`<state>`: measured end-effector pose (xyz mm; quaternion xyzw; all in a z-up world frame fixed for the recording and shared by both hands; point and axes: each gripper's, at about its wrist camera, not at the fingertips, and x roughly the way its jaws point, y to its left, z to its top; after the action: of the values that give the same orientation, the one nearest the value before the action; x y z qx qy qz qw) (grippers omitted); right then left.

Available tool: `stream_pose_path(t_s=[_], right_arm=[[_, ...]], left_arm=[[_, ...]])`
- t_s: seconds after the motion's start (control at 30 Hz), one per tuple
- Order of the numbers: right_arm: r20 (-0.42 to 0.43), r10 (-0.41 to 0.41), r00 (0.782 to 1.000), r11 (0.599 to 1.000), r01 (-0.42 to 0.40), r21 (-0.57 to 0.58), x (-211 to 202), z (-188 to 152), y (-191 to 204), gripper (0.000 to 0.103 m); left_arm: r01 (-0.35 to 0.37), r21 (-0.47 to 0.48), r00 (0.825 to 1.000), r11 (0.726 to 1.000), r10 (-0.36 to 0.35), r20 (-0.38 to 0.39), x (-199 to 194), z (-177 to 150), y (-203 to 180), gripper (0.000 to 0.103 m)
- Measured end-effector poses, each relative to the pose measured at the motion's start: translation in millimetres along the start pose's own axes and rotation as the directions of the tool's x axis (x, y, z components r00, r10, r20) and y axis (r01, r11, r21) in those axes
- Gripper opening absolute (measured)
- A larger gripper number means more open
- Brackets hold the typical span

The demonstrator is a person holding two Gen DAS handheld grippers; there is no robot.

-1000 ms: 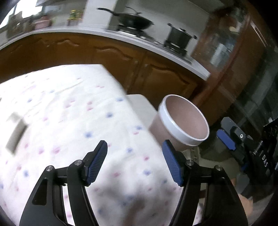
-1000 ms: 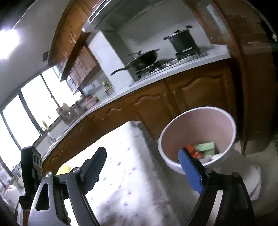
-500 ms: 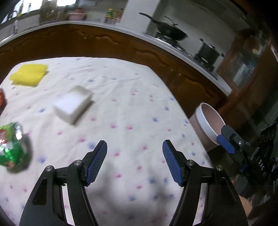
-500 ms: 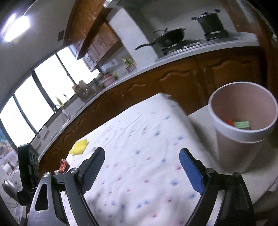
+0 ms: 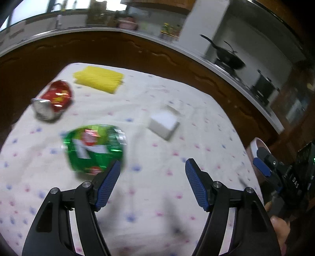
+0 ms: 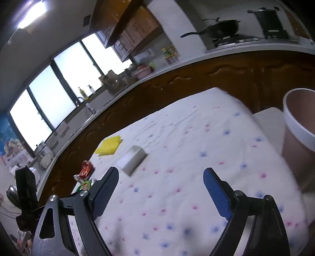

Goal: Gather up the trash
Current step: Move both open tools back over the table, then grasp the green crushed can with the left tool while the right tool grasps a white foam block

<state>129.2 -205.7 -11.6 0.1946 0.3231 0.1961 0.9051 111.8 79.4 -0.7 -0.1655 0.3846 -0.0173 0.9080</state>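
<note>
Green wrapper [image 5: 94, 148] lies flat, long axis toward left gripper [image 5: 152, 167].

Dim indoor kitchen light, with daylight pouring through large windows [image 6: 59, 98] at upper left of the right wrist view, blown out to pure white. Second glare patch from a ceiling light [image 6: 32, 16] in the top left corner. Strong fisheye bending in both views: countertop [image 5: 177, 49] curved into an arc, black vignette at every corner. Heavy motion blur in the left wrist view, smearing the green wrapper [image 5: 94, 147], white box [image 5: 164, 123] and dotted tablecloth [image 5: 157, 197]. Gripper fingers [image 5: 108, 183] sharp by contrast. Soft dark shadows on cloth beneath both grippers. Far cabinets murky brown.
</note>
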Motion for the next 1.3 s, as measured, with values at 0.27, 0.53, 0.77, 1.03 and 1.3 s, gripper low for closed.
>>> stream_pose_path(t_s=[0.27, 0.53, 0.77, 1.03, 1.3], right_arm=[[-0.067, 0.047, 0.997, 0.998, -0.049, -0.032, 37.1, -3.3, 35.3, 0.089], [-0.138, 0.054, 0.989, 0.995, -0.066, -0.077, 84.4, -1.6, 70.6, 0.089], [-0.201, 0.025, 0.979, 0.996, -0.042, -0.079, 126.6, -2.8, 85.9, 0.088], [-0.259, -0.042, 0.965, 0.996, 0.018, -0.093, 173.5, -4.3, 99.4, 0.087], [-0.279, -0.099, 0.955, 0.989, 0.063, -0.136, 191.6, -7.8, 94.3, 0.058]], left_arm=[[-0.084, -0.089, 0.996, 0.993, 0.087, 0.036, -15.8, 6.6, 55.2, 0.07], [-0.121, -0.148, 0.991, 0.982, 0.126, 0.031, -11.4, 10.0, 87.6, 0.07], [-0.132, -0.156, 0.991, 0.979, 0.135, 0.008, 1.1, 10.0, 98.8, 0.07], [-0.131, -0.107, 0.991, 0.986, 0.131, -0.012, 16.5, 13.5, 96.8, 0.061], [-0.083, -0.071, 0.996, 0.994, 0.081, -0.03, 28.7, 18.1, 89.6, 0.026]])
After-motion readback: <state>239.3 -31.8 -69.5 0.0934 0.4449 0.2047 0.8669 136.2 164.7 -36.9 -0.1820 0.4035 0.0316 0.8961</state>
